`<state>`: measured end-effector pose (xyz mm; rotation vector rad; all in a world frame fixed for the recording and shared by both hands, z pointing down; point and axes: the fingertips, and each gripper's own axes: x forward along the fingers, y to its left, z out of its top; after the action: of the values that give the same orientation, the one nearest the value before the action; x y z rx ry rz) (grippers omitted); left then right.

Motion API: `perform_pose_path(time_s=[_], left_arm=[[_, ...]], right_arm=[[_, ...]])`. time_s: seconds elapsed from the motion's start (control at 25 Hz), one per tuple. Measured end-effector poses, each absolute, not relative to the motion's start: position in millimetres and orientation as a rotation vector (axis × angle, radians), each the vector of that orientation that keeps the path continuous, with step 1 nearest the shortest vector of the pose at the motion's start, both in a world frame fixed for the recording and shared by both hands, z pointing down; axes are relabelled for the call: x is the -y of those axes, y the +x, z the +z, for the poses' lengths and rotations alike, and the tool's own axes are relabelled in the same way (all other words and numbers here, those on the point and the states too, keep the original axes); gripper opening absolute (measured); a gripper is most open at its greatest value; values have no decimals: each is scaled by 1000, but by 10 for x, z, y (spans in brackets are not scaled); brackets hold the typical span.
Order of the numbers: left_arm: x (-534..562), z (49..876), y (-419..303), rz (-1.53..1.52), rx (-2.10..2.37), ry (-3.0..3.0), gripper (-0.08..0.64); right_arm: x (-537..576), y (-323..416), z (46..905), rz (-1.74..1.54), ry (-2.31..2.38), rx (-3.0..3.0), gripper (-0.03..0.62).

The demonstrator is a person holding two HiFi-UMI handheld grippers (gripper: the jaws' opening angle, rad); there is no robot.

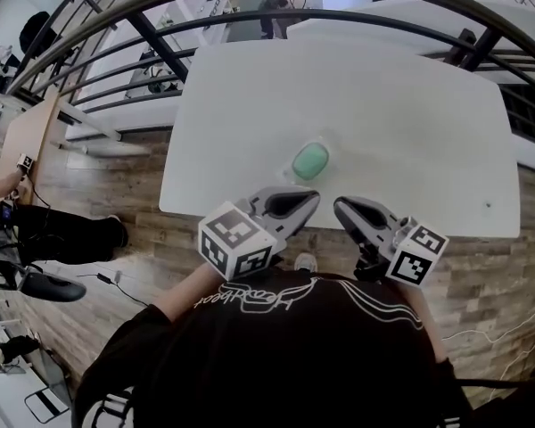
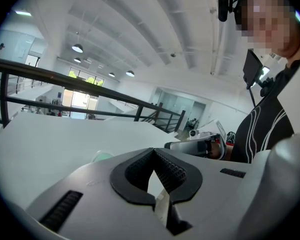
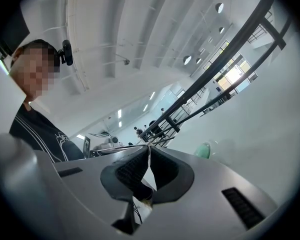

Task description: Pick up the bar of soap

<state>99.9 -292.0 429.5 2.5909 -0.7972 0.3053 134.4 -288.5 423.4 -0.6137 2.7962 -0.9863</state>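
Observation:
A pale green bar of soap (image 1: 309, 160) lies in a clear dish near the front edge of the white table (image 1: 401, 123). It shows as a green sliver over the jaw housing in the left gripper view (image 2: 103, 156) and the right gripper view (image 3: 203, 150). My left gripper (image 1: 314, 197) is shut, with nothing between its jaws, just short of the soap at the table's near edge. My right gripper (image 1: 340, 205) hangs beside it, also shut and holding nothing. The two tips face each other a little apart.
Black railings (image 1: 160, 47) curve round the table's far and left sides. Wooden flooring (image 1: 98, 185) lies to the left, where a seated person's legs (image 1: 53, 234) show. The other gripper (image 2: 200, 145) shows in the left gripper view.

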Motion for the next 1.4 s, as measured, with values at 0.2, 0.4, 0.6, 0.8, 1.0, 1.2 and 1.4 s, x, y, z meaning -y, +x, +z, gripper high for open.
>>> perform_pose_path(time_s=[0.2,0.4,0.6,0.8,1.0,1.2,1.4], left_arm=[[3004,4377,1023,316,803,2597,9],[3139,4436,985,353,856,2605,9],[3376,4638,896,503,926,2612,61],[3542,4884,921,600,932,2597,150],[3625,5104,888,721,934,2613,219],[3766,5278,782,804,965,2570,258],[3876,5465,757,837,972,2524,275]], right_arm=[[2975,1372,4326,-1012,-611,-2801,18],[3042,1404,4393,-1024,-627,-2798,18],[3183,1422,4469,-1034,-640,-2789,18],[3268,1467,4588,-1063,-666,-2776,18],[3320,1473,4672,-1086,-670,-2755,18],[3371,1471,4746,-1115,-685,-2743,18],[3395,1489,4821,-1136,-705,-2733,18]])
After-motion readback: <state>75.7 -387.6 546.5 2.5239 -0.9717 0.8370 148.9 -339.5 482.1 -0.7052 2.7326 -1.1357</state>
